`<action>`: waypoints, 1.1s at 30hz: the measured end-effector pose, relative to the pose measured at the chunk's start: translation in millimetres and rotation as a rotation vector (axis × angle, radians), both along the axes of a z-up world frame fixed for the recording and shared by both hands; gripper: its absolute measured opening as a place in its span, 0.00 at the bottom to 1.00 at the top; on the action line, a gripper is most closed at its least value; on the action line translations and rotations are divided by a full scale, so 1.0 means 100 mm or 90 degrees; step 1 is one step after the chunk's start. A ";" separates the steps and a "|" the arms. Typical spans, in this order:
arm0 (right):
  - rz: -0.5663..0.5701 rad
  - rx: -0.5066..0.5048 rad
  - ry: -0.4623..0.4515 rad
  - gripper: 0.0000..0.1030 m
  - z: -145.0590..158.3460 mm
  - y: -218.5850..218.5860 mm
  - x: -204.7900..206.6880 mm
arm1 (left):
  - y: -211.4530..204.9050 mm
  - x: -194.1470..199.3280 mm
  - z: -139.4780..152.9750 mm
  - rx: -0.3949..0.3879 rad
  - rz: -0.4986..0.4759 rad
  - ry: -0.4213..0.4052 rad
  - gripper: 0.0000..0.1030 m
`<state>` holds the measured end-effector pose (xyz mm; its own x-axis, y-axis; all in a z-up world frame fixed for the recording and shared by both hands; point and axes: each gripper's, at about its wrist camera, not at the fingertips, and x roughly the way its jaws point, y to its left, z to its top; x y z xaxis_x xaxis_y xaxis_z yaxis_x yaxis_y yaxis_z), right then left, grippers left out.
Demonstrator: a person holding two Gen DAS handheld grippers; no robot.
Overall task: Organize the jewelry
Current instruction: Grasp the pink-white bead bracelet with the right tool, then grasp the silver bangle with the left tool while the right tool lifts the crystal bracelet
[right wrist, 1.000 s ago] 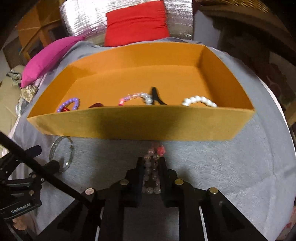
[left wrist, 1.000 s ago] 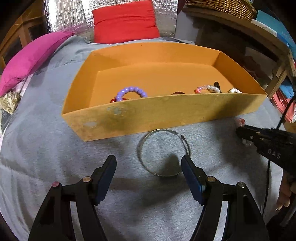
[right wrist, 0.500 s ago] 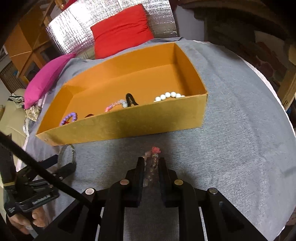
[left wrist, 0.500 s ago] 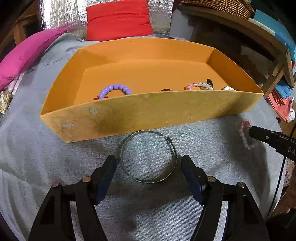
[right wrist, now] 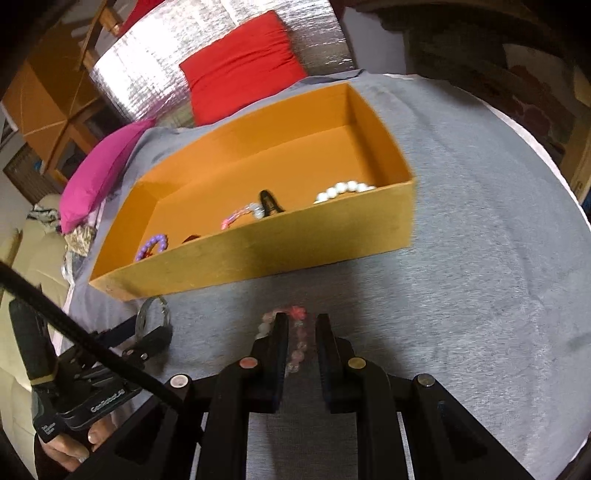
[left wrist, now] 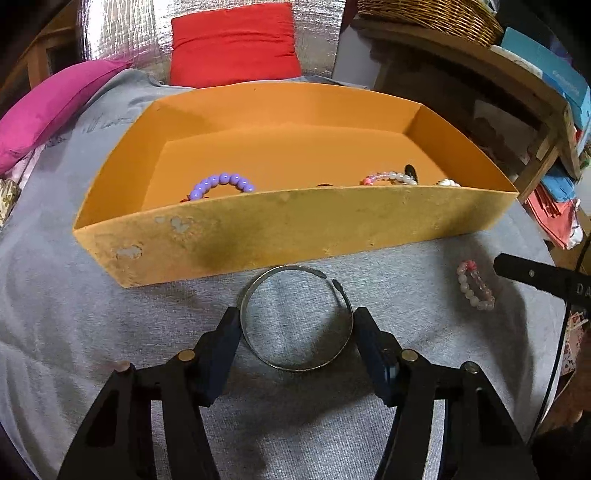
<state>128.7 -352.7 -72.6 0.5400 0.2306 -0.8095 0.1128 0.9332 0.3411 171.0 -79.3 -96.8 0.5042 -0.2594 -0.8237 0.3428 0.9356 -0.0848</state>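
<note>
An orange box (left wrist: 295, 229) stands on the grey cloth and holds a purple bead bracelet (left wrist: 221, 183), a pink-white bracelet (left wrist: 388, 177) and a white pearl bracelet (right wrist: 343, 190). A metal bangle (left wrist: 295, 317) lies flat in front of the box. My left gripper (left wrist: 295, 325) is open, its fingers at either side of the bangle. A pale bead bracelet with a pink bead (left wrist: 474, 284) lies on the cloth to the right. My right gripper (right wrist: 301, 326) is partly open around that bracelet (right wrist: 297, 332), which rests on the cloth between the fingers.
A red cushion (left wrist: 234, 44) and a pink cushion (left wrist: 55, 107) lie behind the box. A wooden shelf with a wicker basket (left wrist: 428, 14) stands at the back right. The grey cloth's edge (right wrist: 535, 144) curves away at the right.
My left gripper has moved forward so the bangle now sits between its fingers. My right gripper has opened, pulled back and turned; the bead bracelet now lies on the cloth.
</note>
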 end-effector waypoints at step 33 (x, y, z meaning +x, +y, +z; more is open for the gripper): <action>0.060 -0.153 -0.022 0.16 -0.02 0.75 0.14 | 0.32 -0.28 0.19 0.051 0.015 -0.053 0.61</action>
<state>142.7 -277.6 -75.0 0.5537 0.0843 -0.8284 0.0144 0.9937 0.1107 143.1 -47.4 -77.4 0.5768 -0.1817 -0.7964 0.3229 0.9463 0.0179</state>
